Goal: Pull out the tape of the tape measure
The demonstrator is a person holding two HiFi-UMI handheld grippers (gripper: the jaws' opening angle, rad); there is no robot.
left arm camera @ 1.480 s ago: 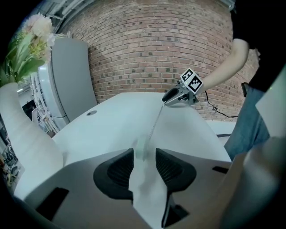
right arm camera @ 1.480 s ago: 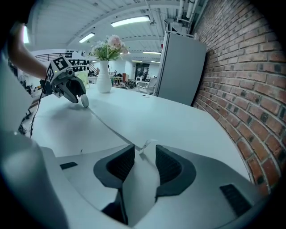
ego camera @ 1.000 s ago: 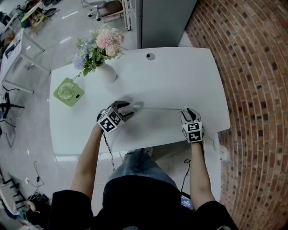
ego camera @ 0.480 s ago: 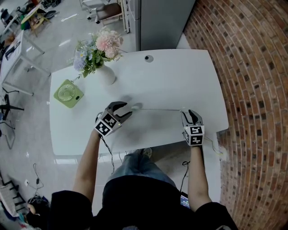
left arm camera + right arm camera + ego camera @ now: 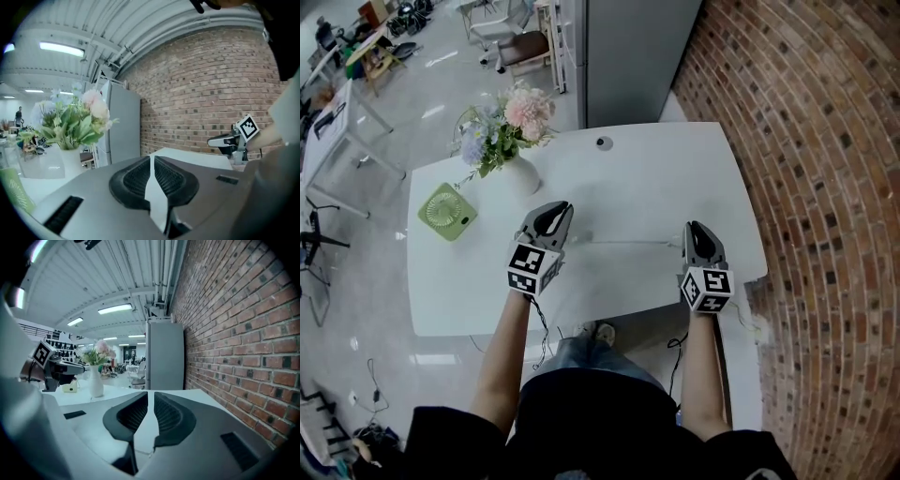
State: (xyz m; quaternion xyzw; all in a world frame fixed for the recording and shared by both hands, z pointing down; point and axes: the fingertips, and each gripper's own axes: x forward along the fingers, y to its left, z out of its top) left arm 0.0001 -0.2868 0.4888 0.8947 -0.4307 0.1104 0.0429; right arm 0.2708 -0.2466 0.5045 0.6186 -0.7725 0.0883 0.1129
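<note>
The tape measure (image 5: 581, 238) is a small white case lying on the white table (image 5: 647, 178). Its thin tape (image 5: 633, 242) stretches to the right along the tabletop. My left gripper (image 5: 553, 214) hovers just left of the case, raised off the table. Its jaws (image 5: 151, 157) are closing to a thin slit with nothing between them. My right gripper (image 5: 695, 229) hangs above the tape's right end. Its jaws (image 5: 150, 393) are closing too and hold nothing. Each gripper view shows the other gripper: the right gripper (image 5: 230, 140) and the left gripper (image 5: 61, 367).
A white vase of flowers (image 5: 511, 141) and a small green fan (image 5: 446, 210) stand at the table's back left. A brick wall (image 5: 825, 187) runs along the right side, and a grey cabinet (image 5: 628, 56) stands behind the table. A cable hole (image 5: 602, 142) sits near the far edge.
Both grippers have let go, lifted off the table and tilted upward. The left one left the case and the right one left the tape's end. The tape stays pulled out.
</note>
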